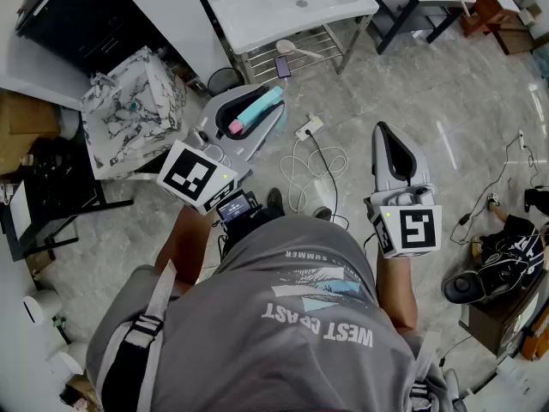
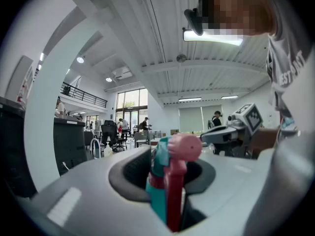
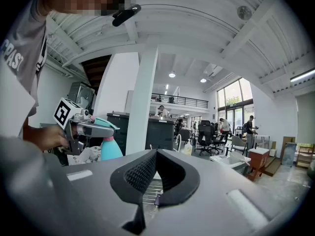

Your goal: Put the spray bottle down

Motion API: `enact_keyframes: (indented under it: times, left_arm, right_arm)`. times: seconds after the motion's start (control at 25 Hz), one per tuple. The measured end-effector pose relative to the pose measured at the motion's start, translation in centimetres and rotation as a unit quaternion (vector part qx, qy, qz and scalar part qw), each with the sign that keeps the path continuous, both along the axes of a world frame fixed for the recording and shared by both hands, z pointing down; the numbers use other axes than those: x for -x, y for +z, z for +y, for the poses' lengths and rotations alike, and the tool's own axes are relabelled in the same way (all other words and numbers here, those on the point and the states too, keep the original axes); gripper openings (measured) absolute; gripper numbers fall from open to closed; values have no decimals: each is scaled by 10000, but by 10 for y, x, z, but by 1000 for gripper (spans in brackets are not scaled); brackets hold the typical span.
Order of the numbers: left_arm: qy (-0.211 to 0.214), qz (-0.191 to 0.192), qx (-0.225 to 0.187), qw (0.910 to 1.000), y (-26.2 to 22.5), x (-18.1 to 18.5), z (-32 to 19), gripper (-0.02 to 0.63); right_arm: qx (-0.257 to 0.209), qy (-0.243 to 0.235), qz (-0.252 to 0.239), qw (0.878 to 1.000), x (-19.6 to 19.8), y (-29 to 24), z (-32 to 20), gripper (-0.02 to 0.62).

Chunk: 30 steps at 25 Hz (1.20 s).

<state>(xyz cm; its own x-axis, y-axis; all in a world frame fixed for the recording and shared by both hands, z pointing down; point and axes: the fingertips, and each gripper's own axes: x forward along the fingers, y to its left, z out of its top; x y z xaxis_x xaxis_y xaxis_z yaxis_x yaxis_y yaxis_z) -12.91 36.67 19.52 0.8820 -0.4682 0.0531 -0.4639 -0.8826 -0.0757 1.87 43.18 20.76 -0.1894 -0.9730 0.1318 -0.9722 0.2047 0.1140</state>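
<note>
While both bare forearms reach forward at about waist height, each gripper is carried roughly level on the near side of the white table point(image 1: 257, 26), with the marker cubes closest to the person's body. The left forearm point(image 1: 184, 243) angles towards the table's near edge, and the left gripper point(image 1: 255, 114) points at the wire shelf under the tabletop. Its jaws are clamped on the head of the spray bottle point(image 2: 170, 181), which hangs upright in the air just short of the table, its body below the jaws (the right gripper view shows this best). The bottle is smooth plastic: a rounded teal body, a dark red collar, and a pink trigger and knob-like cap end.

Further from the table, off its near right corner, the right forearm point(image 1: 396, 290) runs straight ahead. The right gripper point(image 1: 383, 136) tips only slightly downward. Its jaws are together, tips touching, and nothing sits in the teardrop-shaped hollow between them. Both grippers have smooth grey moulded shells with black, finely ribbed pads lining the hollow. Below the table lies glossy, marbled floor tile point(image 1: 463, 93).
</note>
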Motion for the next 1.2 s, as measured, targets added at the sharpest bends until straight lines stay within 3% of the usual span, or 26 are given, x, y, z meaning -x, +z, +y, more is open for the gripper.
enact_keyframes:
  times: [0.64, 1.2]
  left_arm:
    - [111, -34, 70, 9999, 4, -7, -17, 120]
    - [263, 49, 134, 9996, 9, 19, -51, 120]
  right_arm:
    - [72, 129, -26, 9999, -5, 3, -13, 0]
    - [17, 387, -219, 9990, 18, 3, -44, 2]
